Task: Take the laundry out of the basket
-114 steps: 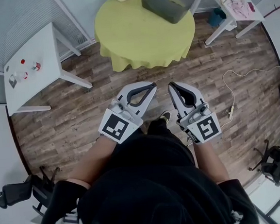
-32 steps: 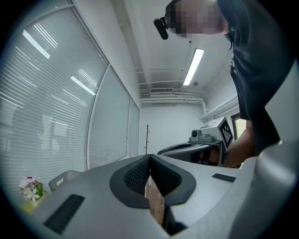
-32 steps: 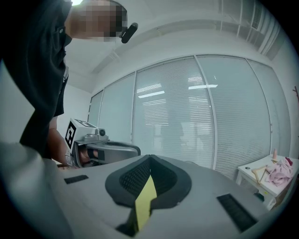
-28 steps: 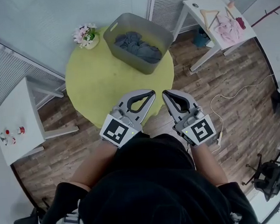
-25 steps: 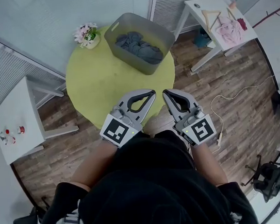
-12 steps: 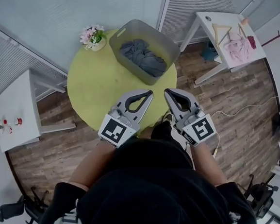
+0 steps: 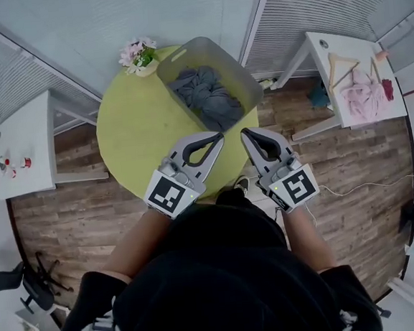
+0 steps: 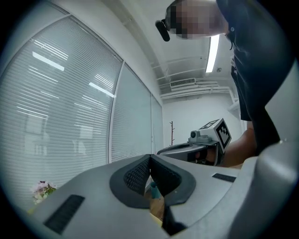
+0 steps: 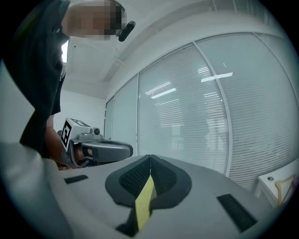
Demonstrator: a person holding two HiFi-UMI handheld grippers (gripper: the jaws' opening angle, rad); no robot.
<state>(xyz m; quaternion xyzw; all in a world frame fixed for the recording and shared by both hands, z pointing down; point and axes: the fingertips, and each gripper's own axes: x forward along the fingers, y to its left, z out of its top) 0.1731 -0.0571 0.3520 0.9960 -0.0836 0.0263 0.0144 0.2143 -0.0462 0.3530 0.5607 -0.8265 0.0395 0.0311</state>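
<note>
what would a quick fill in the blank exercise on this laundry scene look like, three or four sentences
1. The grey basket of dark laundry stands on a ___ table with a yellow-green cloth.
2. Beside the basket stands a small pot of ___.
3. The left tool and the right tool both have their jaws ___.
4. On the white table with the pink garment lies a wooden ___.

Missing words: round; flowers; shut; hanger
</note>
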